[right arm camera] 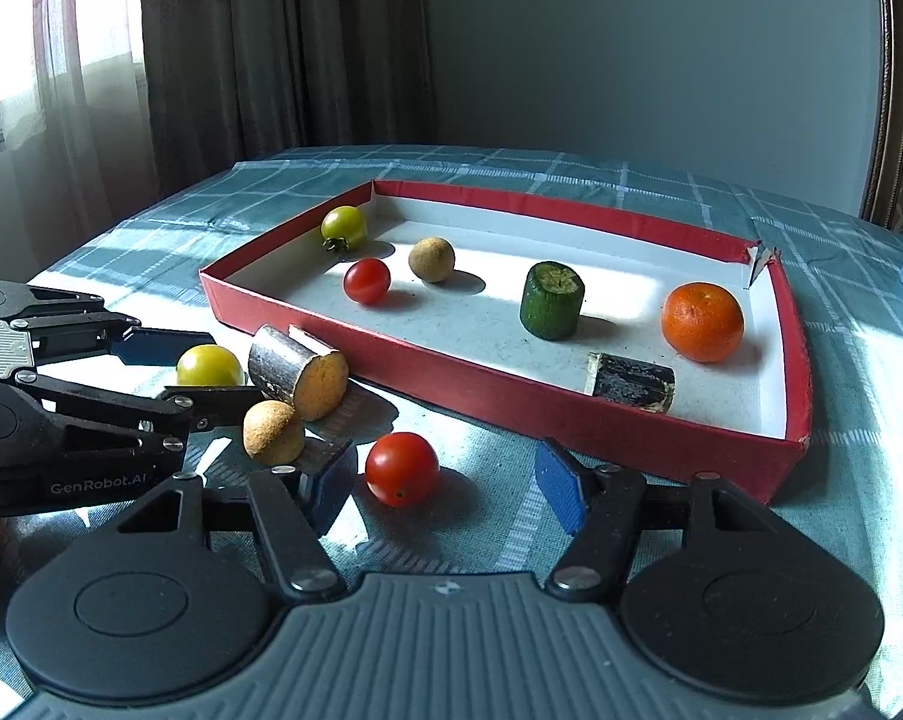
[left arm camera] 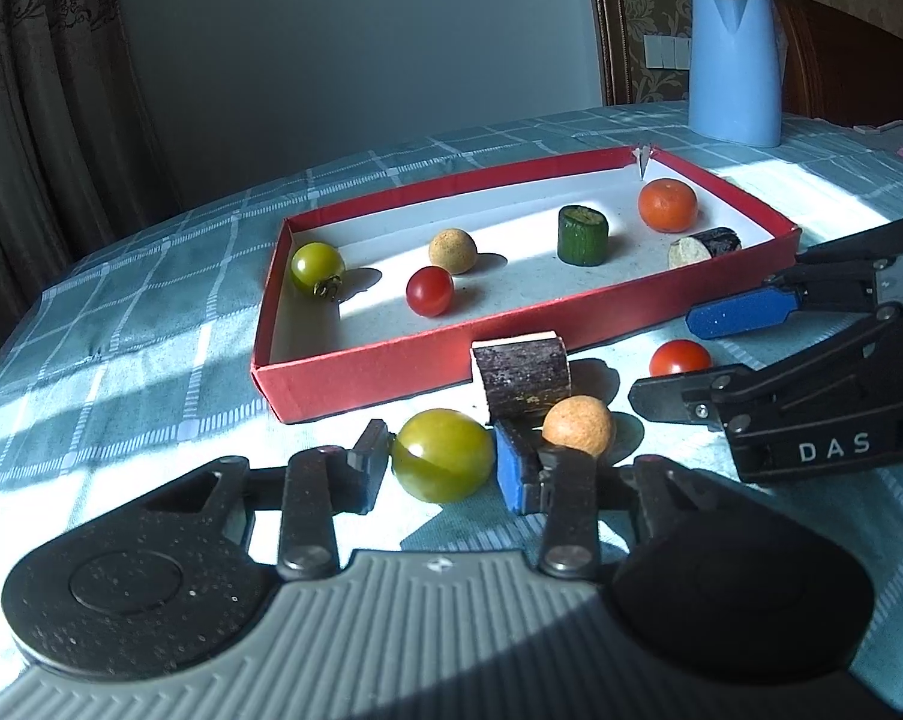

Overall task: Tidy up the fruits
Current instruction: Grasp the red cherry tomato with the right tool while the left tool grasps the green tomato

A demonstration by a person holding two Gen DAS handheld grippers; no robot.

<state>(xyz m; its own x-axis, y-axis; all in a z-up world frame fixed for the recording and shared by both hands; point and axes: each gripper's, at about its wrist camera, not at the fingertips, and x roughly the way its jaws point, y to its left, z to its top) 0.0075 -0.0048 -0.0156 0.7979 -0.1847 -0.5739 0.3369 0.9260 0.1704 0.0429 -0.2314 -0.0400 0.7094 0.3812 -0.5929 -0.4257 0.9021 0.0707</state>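
Left claw [left arm camera: 442, 468] sat clamped around the green tomato [left arm camera: 441, 455] on the tabletop [left arm camera: 121, 396], just outside the red tray [left arm camera: 355, 375]'s near wall. Right claw [right arm camera: 445, 489] was spread wide, red tomato [right arm camera: 401, 468] between its fingers, nearer the left one, untouched.

A checked tablecloth [left arm camera: 151, 324] carries a red tray [left arm camera: 391, 360], blue kettle [left arm camera: 733, 60] and loose fruit pieces [left arm camera: 520, 378].

"DAS" on right gripper [left arm camera: 670, 363], "GenRobot.AI" on left gripper [right arm camera: 208, 373]
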